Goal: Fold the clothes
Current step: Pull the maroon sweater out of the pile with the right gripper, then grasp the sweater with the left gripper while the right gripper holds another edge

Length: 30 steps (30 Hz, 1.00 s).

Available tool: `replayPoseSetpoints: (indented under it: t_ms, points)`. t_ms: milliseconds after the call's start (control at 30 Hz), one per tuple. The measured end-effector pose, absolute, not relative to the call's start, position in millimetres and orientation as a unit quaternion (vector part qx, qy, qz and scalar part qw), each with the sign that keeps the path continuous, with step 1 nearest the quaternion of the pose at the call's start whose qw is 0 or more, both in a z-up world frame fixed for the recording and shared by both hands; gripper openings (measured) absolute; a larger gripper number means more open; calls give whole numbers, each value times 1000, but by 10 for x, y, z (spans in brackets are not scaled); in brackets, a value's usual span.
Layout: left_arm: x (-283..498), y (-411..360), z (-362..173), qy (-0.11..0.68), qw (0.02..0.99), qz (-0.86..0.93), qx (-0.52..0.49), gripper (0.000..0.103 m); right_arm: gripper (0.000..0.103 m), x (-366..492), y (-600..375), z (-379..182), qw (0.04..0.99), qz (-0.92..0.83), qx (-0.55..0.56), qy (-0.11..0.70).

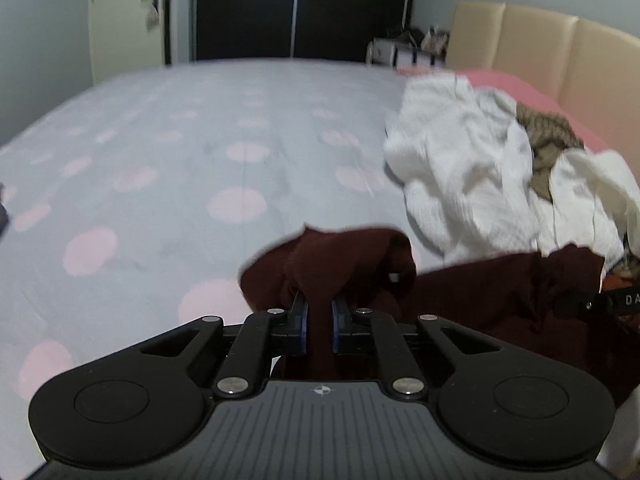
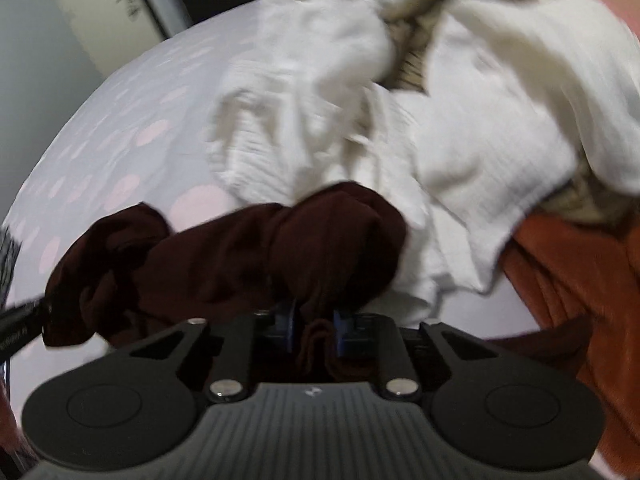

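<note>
Both hand-held grippers, left (image 1: 319, 312), right (image 2: 316, 320), pinching maroon garment (image 1: 344, 256)

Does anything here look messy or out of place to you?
Only the laundry. A crumpled pile of white clothes with a tan knit tangled in sits on the bed. The maroon garment is bunched, pinched by both the left gripper and right gripper.

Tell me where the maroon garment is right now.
The maroon garment hangs bunched between both grippers, clamped by the left gripper and right gripper, above the dotted bedsheet, just in front of the white clothes pile.
</note>
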State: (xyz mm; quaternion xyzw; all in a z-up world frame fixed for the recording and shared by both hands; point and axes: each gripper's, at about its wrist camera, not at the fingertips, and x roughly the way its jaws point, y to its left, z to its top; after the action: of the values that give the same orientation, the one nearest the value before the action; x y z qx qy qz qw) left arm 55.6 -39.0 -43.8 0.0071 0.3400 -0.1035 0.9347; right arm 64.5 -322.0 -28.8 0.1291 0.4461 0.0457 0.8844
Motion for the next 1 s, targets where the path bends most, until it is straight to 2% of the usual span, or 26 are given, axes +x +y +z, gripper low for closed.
replayPoseSetpoints:
  t_ms: [400, 667, 767, 1000]
  points:
    - [233, 270, 203, 208, 978, 2, -15, 8, 15, 498, -2507, 498, 918, 163, 110, 345]
    - [106, 713, 308, 204, 977, 51, -33, 8, 15, 294, -2153, 1124, 909, 300, 186, 222]
    - [126, 782, 268, 223, 973, 53, -33, 8, 15, 332, -2052, 1195, 911, 291, 180, 231]
    - [132, 837, 71, 284, 958, 38, -22, 9, 16, 588, -2015, 769, 911, 207, 151, 323]
